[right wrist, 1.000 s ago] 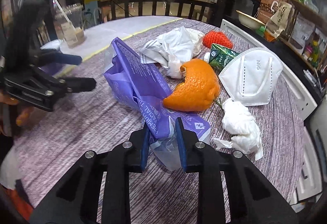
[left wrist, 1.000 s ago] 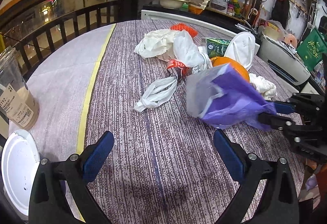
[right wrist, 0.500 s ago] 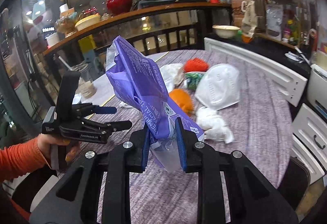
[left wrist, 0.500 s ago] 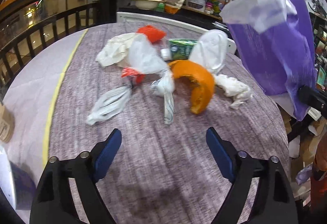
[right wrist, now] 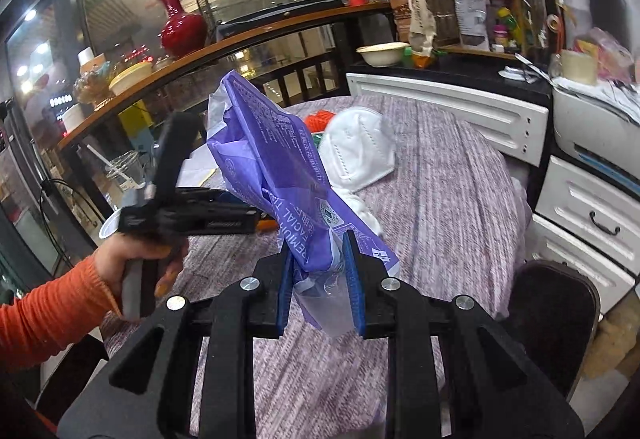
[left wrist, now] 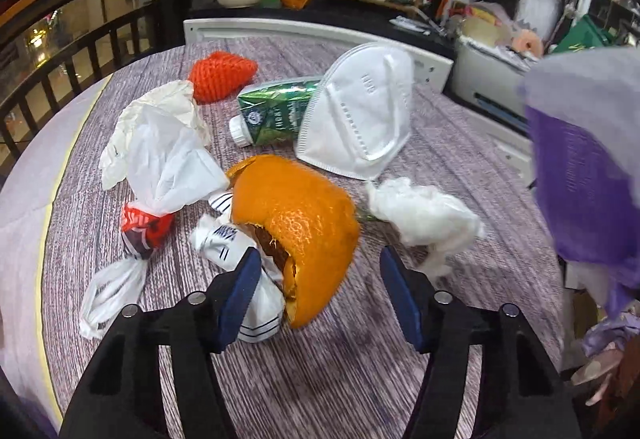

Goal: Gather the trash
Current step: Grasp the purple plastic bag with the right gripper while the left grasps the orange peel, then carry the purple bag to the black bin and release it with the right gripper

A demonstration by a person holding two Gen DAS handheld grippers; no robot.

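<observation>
1. The left gripper (left wrist: 318, 295) has moved in from the open table (left wrist: 340, 371) to the pile of trash. A second ago its jaws stood wide over bare cloth; now they are closing, about half open, around the near edge of the orange peel (left wrist: 296, 227). The pads do not yet press on it.
2. The right gripper (right wrist: 318, 279) has lifted the purple plastic bag (right wrist: 280, 175) off the table. Its jaws are nearly closed, pinching the bag's lower edge, so the bag stands up in the air to the right of the pile.
3. Still lying on the table: a white face mask (left wrist: 360, 119), a green carton (left wrist: 276, 115), a crumpled tissue (left wrist: 424, 215), a white plastic bag (left wrist: 168, 155) and an orange knitted piece (left wrist: 220, 75).
4. Judging from this, the bag is now ready as the collecting sack, and the peel is likely the first piece to go in.
5. A hand (right wrist: 140, 259) in an orange sleeve (right wrist: 44, 311) holds the left tool.
</observation>
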